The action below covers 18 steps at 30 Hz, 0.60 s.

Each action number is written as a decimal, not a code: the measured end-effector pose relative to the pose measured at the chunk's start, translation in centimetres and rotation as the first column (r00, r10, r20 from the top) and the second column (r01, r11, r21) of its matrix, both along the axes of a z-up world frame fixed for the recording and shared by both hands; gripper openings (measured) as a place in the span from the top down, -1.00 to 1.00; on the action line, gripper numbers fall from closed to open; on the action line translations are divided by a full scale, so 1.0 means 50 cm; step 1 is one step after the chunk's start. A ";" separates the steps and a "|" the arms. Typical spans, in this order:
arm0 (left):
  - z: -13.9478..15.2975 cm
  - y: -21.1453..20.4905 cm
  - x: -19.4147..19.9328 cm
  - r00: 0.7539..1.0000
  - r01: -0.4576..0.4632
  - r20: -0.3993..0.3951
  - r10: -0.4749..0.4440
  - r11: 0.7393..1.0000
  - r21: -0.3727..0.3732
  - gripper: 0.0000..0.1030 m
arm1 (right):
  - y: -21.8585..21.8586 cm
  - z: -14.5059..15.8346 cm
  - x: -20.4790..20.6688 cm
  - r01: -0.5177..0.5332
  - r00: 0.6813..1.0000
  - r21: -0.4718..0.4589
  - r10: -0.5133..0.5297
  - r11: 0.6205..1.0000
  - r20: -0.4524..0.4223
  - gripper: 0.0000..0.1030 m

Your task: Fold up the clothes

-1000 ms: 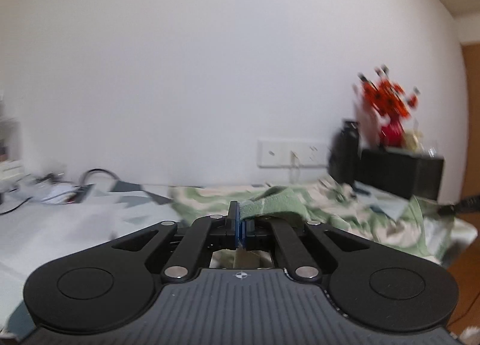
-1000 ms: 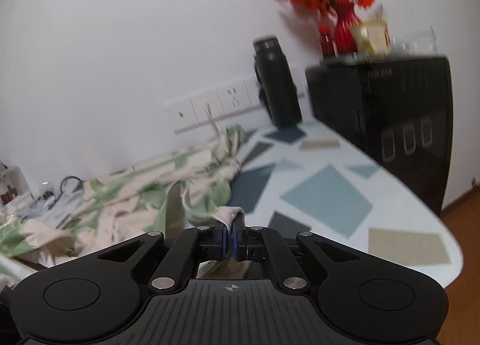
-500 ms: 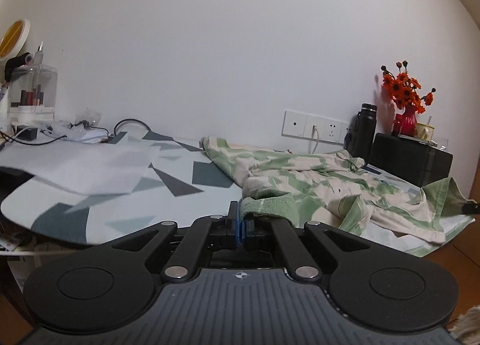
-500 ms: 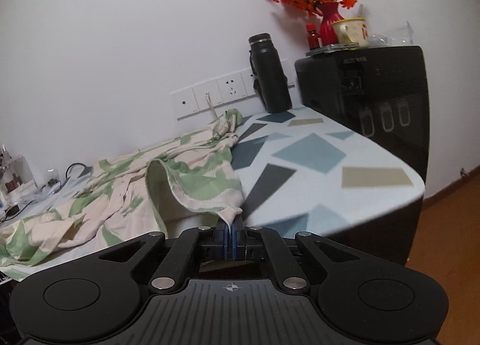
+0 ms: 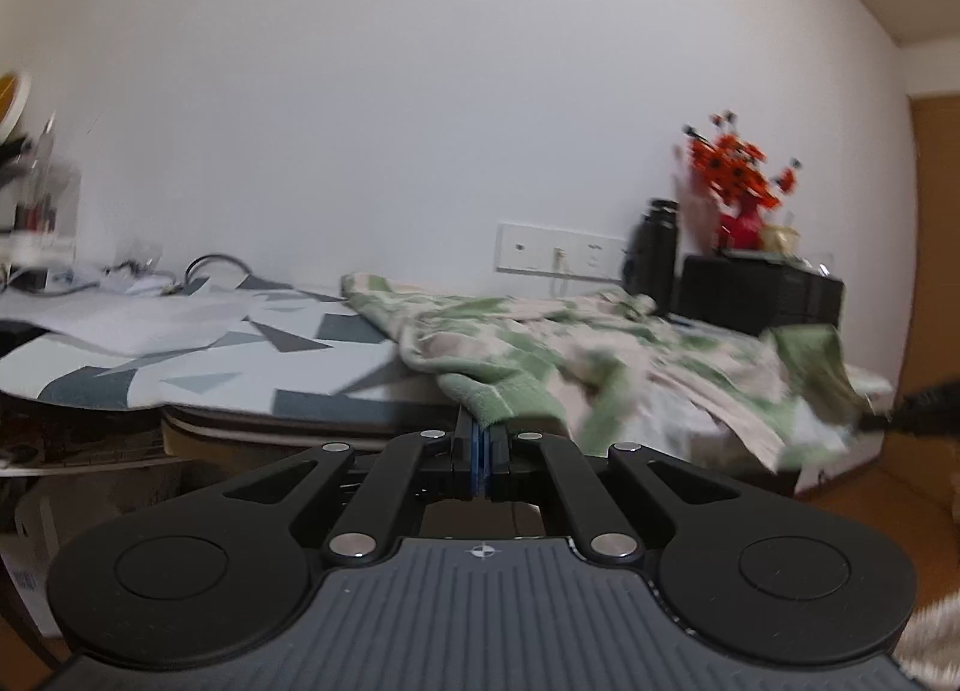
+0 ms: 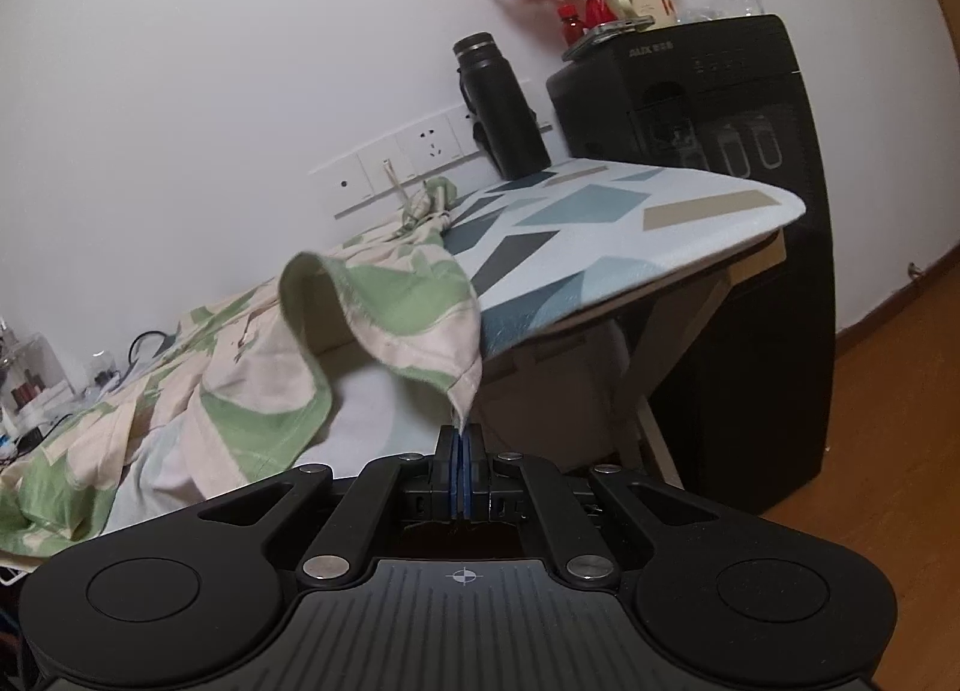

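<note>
Left gripper [image 5: 480,439]: clenched on ribbed green cuff, lower centre.
Garment: green-and-cream patterned cloth garment [image 5: 576,343] on geometric-print table [image 5: 198,367], stretching rightward, mid-frame.
Right gripper [image 6: 461,451]: clamped on cream corner, cloth rising upper left.

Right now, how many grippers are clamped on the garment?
2. The left gripper pinches a green edge of the garment at the table's front; the right gripper pinches a cream corner hanging off the table's near edge.
</note>
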<state>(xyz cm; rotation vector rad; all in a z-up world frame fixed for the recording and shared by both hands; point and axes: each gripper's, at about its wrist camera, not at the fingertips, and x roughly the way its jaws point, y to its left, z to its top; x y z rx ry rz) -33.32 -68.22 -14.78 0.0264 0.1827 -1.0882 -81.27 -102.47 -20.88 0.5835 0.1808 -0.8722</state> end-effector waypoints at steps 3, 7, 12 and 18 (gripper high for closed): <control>-0.031 0.012 0.013 0.998 -0.021 -0.061 0.022 1.000 0.019 0.97 | 0.002 0.001 0.005 -0.018 1.000 0.001 0.018 1.000 0.006 0.98; -0.045 0.036 0.077 0.981 -0.120 -0.156 0.116 0.993 -0.011 0.97 | 0.008 0.017 0.001 -0.010 1.000 -0.042 0.011 0.999 0.004 0.98; -0.037 0.039 0.088 0.982 -0.143 -0.130 0.139 0.990 -0.020 0.97 | 0.022 0.018 -0.035 0.036 0.999 -0.069 -0.036 0.997 -0.001 1.00; -0.075 0.025 0.079 0.983 -0.133 -0.119 0.139 0.990 0.054 0.97 | 0.004 -0.037 -0.069 0.053 0.999 0.033 -0.053 0.998 -0.001 0.99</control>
